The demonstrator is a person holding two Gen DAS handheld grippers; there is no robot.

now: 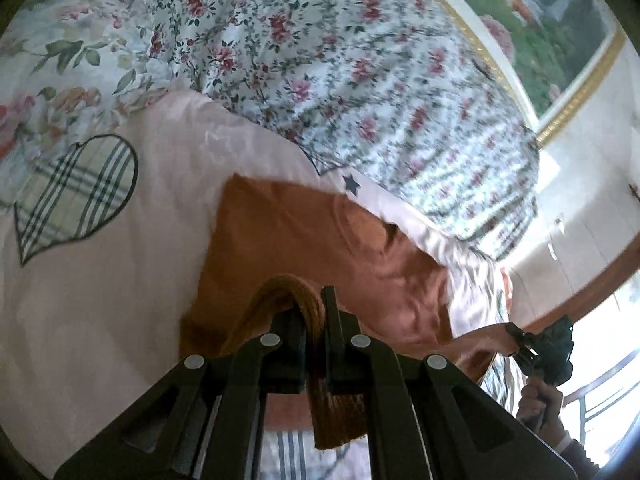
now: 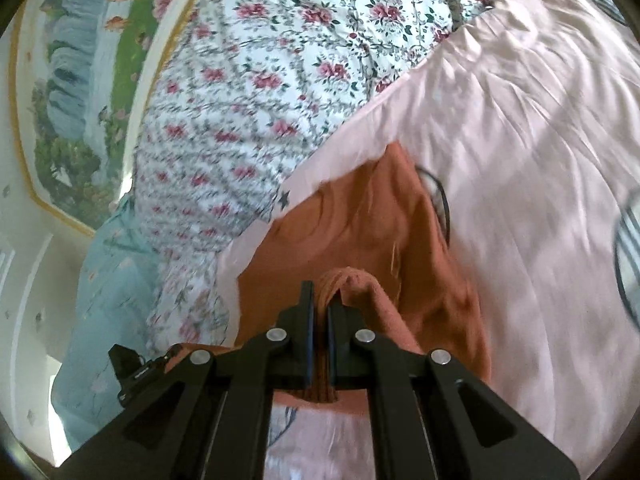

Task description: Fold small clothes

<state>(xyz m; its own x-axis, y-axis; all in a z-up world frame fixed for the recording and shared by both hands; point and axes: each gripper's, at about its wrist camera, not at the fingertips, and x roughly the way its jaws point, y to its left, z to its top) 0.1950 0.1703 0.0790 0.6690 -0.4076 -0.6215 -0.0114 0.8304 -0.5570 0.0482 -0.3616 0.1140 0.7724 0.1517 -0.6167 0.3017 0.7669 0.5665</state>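
**Left wrist and right wrist views: orange garment lifted by two edges for a fold**

Left wrist view: the left gripper is seen clamped narrow on a bunched hem of the orange garment, with a strip of cloth hanging through the jaws toward 6 o'clock. From that grip the garment spreads toward 12 and 2 o'clock over the pink bedsheet. At 4 o'clock the right gripper is glimpsed, pinching the garment's other edge, with the person's hand below it.

Right wrist view: the right gripper is likewise pressed shut on a gathered fold of the garment, the rest draped toward 12 o'clock on the bedsheet. The left gripper's body shows at 8 o'clock.

The step in hand is judged to be a fold-over: one edge is raised by both grippers while the far part is left lying. Next, both held corners would need to be carried level and together toward 12 o'clock, laid onto the far edge, then released.

A floral quilt is heaped at 12 to 2 o'clock. No container is visible in either view.
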